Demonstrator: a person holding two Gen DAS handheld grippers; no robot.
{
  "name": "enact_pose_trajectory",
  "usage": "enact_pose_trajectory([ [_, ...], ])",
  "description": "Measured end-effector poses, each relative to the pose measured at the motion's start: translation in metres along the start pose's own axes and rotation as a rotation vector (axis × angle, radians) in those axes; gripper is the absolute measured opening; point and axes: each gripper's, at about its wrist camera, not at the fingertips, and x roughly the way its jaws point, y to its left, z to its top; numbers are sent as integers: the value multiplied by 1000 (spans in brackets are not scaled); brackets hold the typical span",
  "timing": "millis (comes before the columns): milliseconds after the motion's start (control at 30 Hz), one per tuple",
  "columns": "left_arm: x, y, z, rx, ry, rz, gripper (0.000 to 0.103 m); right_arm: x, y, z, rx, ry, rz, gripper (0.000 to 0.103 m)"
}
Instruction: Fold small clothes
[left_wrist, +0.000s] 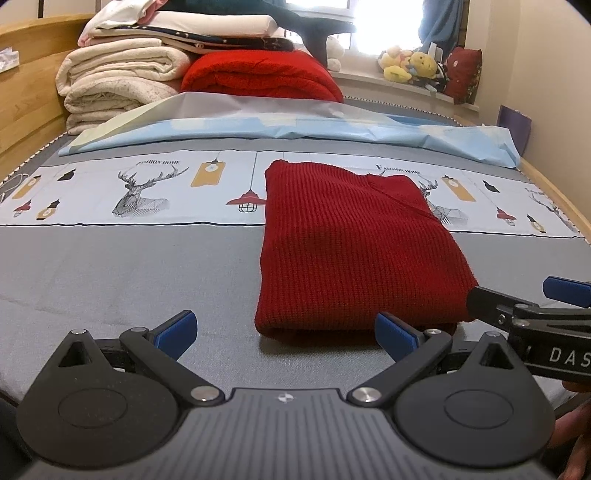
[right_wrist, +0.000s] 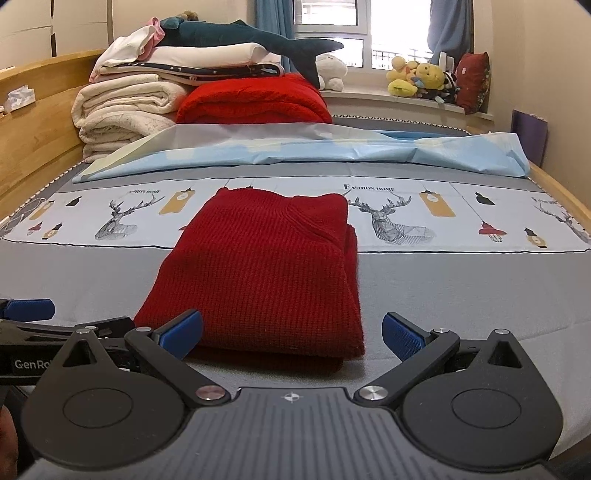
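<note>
Lying folded: sweater (right_wrist: 266, 266) on bed (right_wrist: 461, 291).

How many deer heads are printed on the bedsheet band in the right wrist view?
3: one left of the red sweater at, one just right of it, one partial at the right edge. The sweater may hide more.

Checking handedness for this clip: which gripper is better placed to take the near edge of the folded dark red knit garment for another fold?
Right, probably. The right gripper is open with the dark red knit garment centred ahead; the left gripper sits off its left corner.
</note>
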Motion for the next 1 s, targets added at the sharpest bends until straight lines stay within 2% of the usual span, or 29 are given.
enact_pose_trajectory([
  [1000,3,6,0,-9,10,-15,102,1,2,1,0,1,0,102],
])
